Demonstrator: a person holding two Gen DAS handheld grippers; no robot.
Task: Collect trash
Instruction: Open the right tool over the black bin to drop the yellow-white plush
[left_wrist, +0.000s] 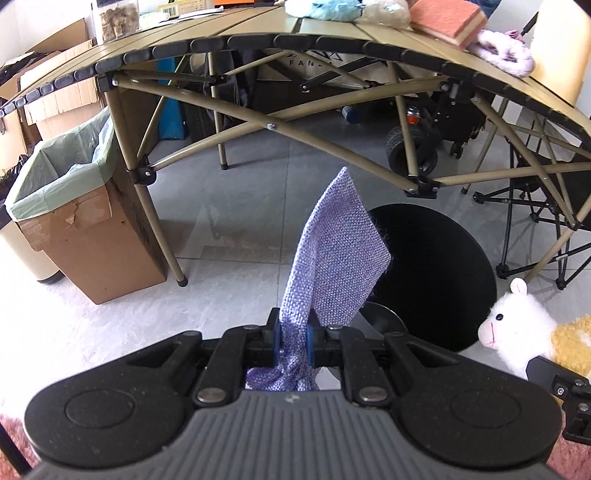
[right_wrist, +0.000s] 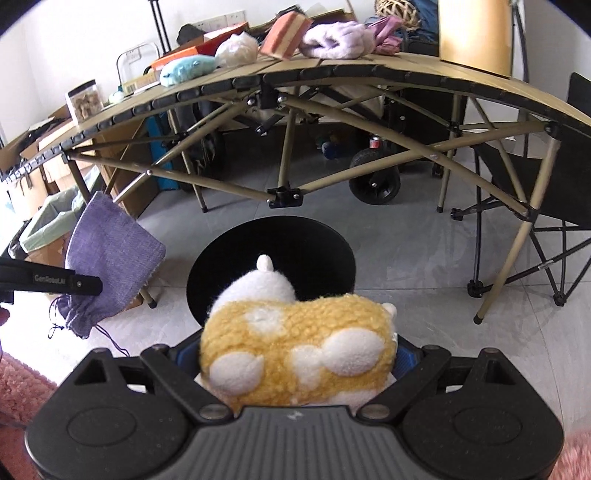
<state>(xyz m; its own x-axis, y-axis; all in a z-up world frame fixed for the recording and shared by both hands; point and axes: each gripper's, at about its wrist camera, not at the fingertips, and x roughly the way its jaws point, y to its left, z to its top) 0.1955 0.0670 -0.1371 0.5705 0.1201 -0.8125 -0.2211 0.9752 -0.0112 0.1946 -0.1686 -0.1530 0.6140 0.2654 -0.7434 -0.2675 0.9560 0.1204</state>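
Holding two items aloft, neither yet dropped anywhere. Left gripper (left_wrist: 293, 332) pinching a purple pouch (left_wrist: 332, 251) near its drawstring neck, blue pads pressed close together with the cloth between them, the rest of the pouch standing up ahead of the fingers. Right gripper (right_wrist: 295, 354) clamping a yellow-and-white plush toy (right_wrist: 295, 343) across its body, jaws spread wide by its bulk, the white head pointing away from the camera.

Hovering over the floor in front of a folding table (left_wrist: 258, 40), with a round black bin (left_wrist: 436, 273) directly below and ahead in both views, its opening dark and its contents not visible. Standing off to the left, beside a table leg, a cardboard box (left_wrist: 96, 251) lined with a pale green bag.

Judging progress: both pieces picked up, so the gathering part looking done for these two; depositing remaining. Likely needing to carry them over the black bin and release. More soft items sitting on the tabletop, though whether those count as trash, impossible to tell.
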